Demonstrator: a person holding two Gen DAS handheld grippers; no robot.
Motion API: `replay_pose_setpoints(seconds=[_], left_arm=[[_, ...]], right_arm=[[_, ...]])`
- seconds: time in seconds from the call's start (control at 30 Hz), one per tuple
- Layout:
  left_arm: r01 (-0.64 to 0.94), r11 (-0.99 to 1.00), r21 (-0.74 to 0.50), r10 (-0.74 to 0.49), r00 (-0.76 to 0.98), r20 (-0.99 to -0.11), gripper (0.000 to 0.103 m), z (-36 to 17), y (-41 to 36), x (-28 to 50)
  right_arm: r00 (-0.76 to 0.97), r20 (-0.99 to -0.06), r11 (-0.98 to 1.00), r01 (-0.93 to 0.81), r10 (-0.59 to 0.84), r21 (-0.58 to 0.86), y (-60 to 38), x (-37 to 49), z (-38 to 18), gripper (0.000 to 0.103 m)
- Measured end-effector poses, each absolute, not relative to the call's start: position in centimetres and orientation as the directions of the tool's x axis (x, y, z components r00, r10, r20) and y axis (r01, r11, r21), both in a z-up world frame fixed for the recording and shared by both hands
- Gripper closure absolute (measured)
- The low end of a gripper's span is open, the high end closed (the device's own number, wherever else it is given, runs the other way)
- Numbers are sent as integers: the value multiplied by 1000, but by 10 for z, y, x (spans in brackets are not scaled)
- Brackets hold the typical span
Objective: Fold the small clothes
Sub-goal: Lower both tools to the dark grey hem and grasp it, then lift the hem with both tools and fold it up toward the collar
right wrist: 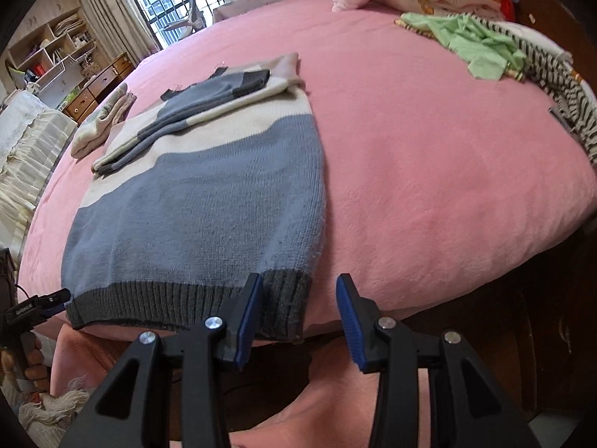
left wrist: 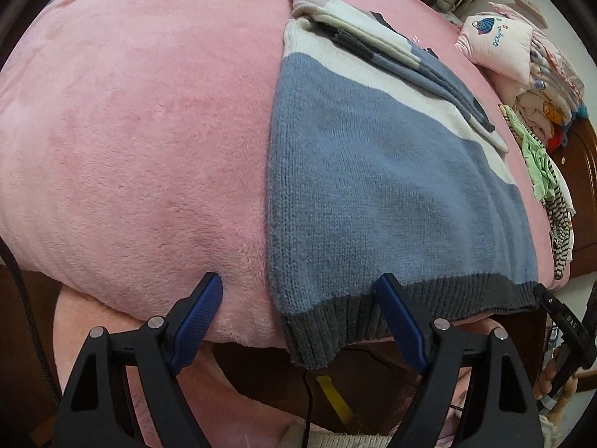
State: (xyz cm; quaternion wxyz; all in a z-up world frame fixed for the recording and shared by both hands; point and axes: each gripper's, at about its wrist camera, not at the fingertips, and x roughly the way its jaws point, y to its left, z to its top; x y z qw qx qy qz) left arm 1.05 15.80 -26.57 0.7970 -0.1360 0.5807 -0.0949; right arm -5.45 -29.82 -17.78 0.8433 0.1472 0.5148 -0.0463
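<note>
A pink plush bed (right wrist: 429, 186) carries the blue-and-cream sweater (right wrist: 209, 201), with folded cream clothes (right wrist: 100, 123) beyond its far side and a green-and-striped heap (right wrist: 503, 52) well apart from it.

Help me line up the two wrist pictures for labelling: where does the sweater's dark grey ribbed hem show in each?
Left wrist: the dark grey ribbed hem runs along the bed's near edge, lower centre to right, one corner drooping between the open left gripper fingers.
Right wrist: the hem lies lower left to centre, its right corner at the open right gripper.
Shared landmark: the green garment.
</note>
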Motion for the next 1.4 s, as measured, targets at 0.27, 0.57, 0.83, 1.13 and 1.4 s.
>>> replay_pose_setpoints(seconds=[0.27,0.57,0.83,1.13,1.4], left_arm=[[46,927,-371,-366,318,-875,34,-270,151,6],[4,883,-469,-454,257,-853,45,-283,156,0],[12,868,-496,-483,244,-841,83,-285,154,-4],[117,865,-489,-497,350,-795,93,-244,147,-9],[147,821,-552,-548,477,-687,94,-176,149,6]], right_arm=[[426,-897,954,203,114,218,-291,-45,-195,62],[417,-901,957,190,122,218,-289,-43,-200,63],[414,-899,959,167,144,230,-285,-43,-203,73],[483,-866,975,96,129,199,-270,-47,-171,86],[629,-766,976,50,134,212,-273,-28,-97,86]])
